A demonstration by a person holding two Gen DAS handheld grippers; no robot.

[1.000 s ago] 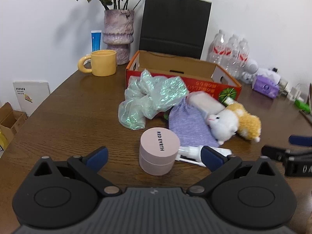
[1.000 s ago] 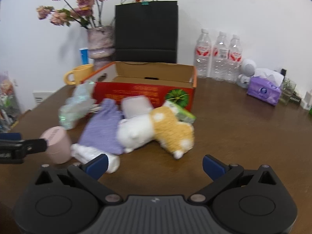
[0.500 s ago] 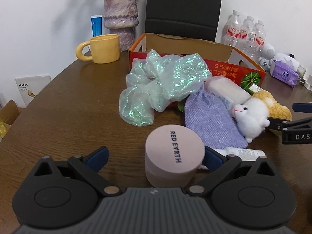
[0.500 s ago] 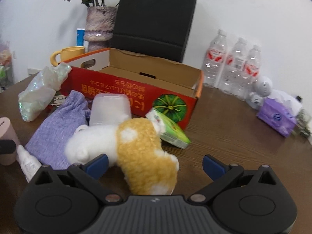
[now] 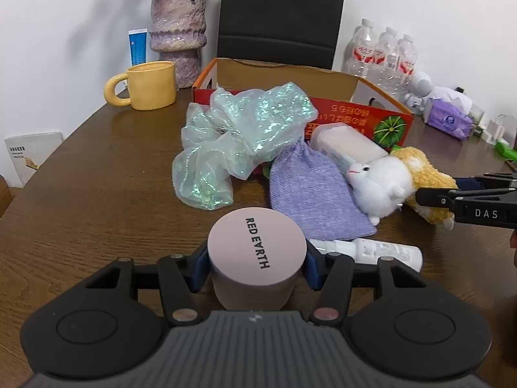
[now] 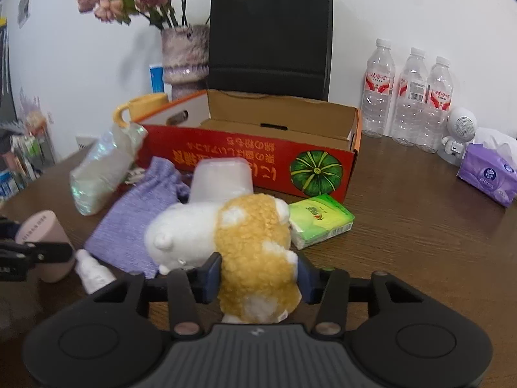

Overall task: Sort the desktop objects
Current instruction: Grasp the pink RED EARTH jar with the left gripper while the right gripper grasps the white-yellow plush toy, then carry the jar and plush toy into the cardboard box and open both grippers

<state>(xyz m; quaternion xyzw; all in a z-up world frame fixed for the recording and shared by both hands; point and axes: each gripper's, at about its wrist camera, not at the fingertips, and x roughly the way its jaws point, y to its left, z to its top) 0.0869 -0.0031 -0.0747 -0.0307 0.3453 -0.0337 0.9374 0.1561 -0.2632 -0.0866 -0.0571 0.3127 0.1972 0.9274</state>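
Now the left gripper [image 5: 257, 268] is pinching the pink jar [image 5: 256, 258] and the right gripper [image 6: 258, 274] is squeezing the plush toy [image 6: 239, 242], both resting on the table [image 5: 97, 194] before the cardboard box [image 6: 258, 152], so lifting straight and level seems wisest.

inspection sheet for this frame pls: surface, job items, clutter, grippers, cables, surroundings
Surface: brown wooden table, crowded at the middle.
Job's things: pink jar upright; plush toy lying across purple pouch; white spray bottle on its side; iridescent bag crumpled against the open red carton; green tissue pack beside the carton.
Clutter: yellow mug, vase, three water bottles, purple tissue pack, black paper bag.
Grippers: left gripper closed on the jar; right gripper closed on the plush.
Cables: nothing seen.
Surroundings: white wall; no person's hand clearly seen.
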